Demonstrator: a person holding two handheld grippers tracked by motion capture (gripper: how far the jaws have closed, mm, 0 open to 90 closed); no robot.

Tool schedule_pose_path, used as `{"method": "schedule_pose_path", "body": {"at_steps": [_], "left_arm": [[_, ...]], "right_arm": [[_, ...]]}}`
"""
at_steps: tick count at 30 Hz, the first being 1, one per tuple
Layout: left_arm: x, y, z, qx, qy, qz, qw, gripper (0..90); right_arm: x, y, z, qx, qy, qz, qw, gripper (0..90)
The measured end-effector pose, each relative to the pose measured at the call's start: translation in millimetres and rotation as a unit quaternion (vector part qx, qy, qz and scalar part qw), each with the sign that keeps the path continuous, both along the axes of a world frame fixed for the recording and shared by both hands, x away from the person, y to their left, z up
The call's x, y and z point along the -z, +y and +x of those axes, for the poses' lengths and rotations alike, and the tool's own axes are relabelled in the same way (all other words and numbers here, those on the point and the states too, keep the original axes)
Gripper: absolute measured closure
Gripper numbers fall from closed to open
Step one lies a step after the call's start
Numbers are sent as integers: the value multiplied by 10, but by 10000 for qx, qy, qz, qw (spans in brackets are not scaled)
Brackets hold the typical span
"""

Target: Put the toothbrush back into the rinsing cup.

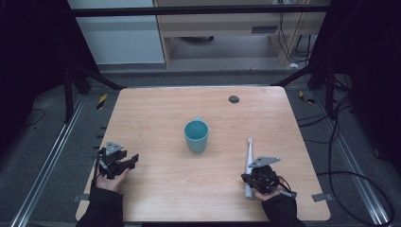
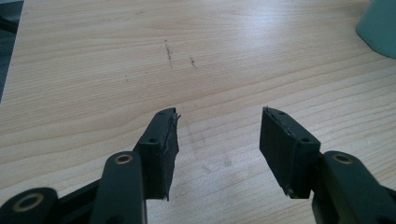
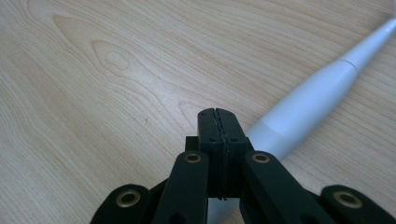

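Observation:
A teal mug [image 1: 196, 135] stands upright at the middle of the wooden table [image 1: 165, 109]; its edge [image 2: 379, 25] shows at the top right of the left gripper view. A white electric toothbrush [image 1: 248, 165] lies flat at the right, head pointing away from me. My right gripper [image 1: 246, 178] rests over its handle end, jaws shut together with nothing between them; the toothbrush [image 3: 317, 98] runs beneath and past the jaws toward the upper right. My left gripper [image 1: 134, 160] sits near the table's left edge, open over bare wood [image 2: 218, 122].
A small dark round spot [image 1: 233, 99] marks the table's far side. Faint pencil-like marks [image 2: 169, 50] lie on the wood ahead of the left gripper. Metal rails and cables run along the floor on both sides of the table.

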State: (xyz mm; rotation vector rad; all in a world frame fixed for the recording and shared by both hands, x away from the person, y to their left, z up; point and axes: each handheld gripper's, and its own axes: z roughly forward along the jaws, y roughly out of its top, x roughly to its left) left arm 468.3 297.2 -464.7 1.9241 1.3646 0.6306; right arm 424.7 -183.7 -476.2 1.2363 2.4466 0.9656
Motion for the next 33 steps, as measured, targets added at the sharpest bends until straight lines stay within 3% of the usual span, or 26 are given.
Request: {"method": "schedule_pose_path", "body": {"at_steps": [25,33], "left_arm": [[0,-1,0,2,6,0,10000,462],[1,3,8,5,15,5,10000,460]], "right_arm": [[-18,-105,-39,130,11,4,9999,898],[-140,-134,-11,344,-177,199,9991,778]]}}
